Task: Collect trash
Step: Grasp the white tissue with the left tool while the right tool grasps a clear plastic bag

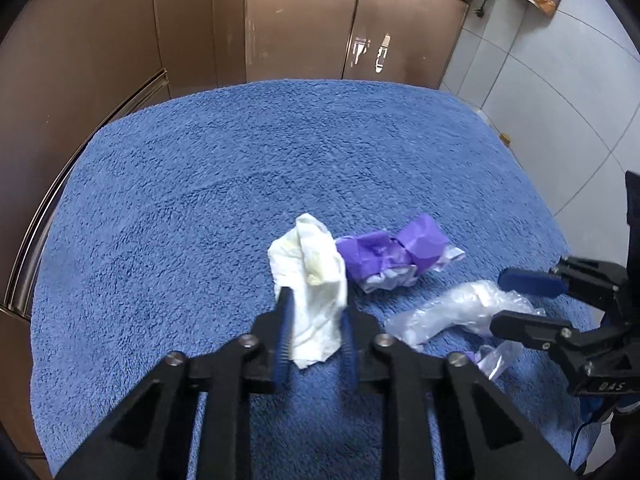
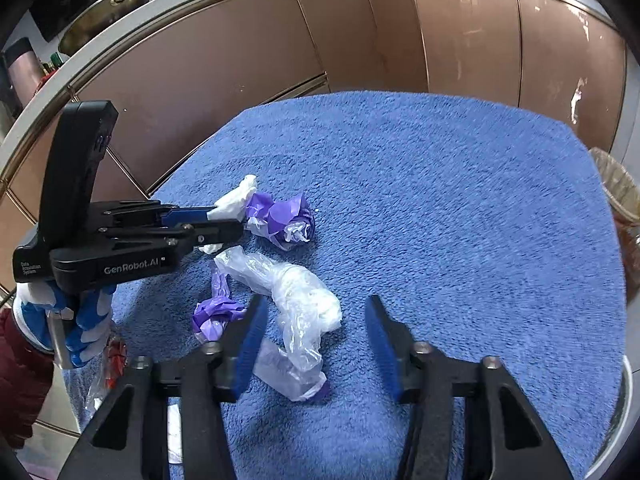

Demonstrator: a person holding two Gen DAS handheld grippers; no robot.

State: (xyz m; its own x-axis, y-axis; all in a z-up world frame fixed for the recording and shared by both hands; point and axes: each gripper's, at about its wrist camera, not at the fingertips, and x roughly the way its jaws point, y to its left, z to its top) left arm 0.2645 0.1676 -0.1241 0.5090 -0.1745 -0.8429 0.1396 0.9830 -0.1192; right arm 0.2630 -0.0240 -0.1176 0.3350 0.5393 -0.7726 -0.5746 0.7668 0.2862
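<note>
The left gripper pinches the white tissue on the blue towel. The right gripper hangs apart around the clear plastic wrapper, not gripping it, beside purple scraps.

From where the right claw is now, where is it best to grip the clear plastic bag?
Probably the bag's bulging white-filled middle, from above. It lies across the towel, and that lump stands highest between the right claw's open fingers.

Left gripper: black frame, blue pads, white "GenRobot.AI" lettering. Hand: blue-and-white glove, maroon sleeve.
</note>
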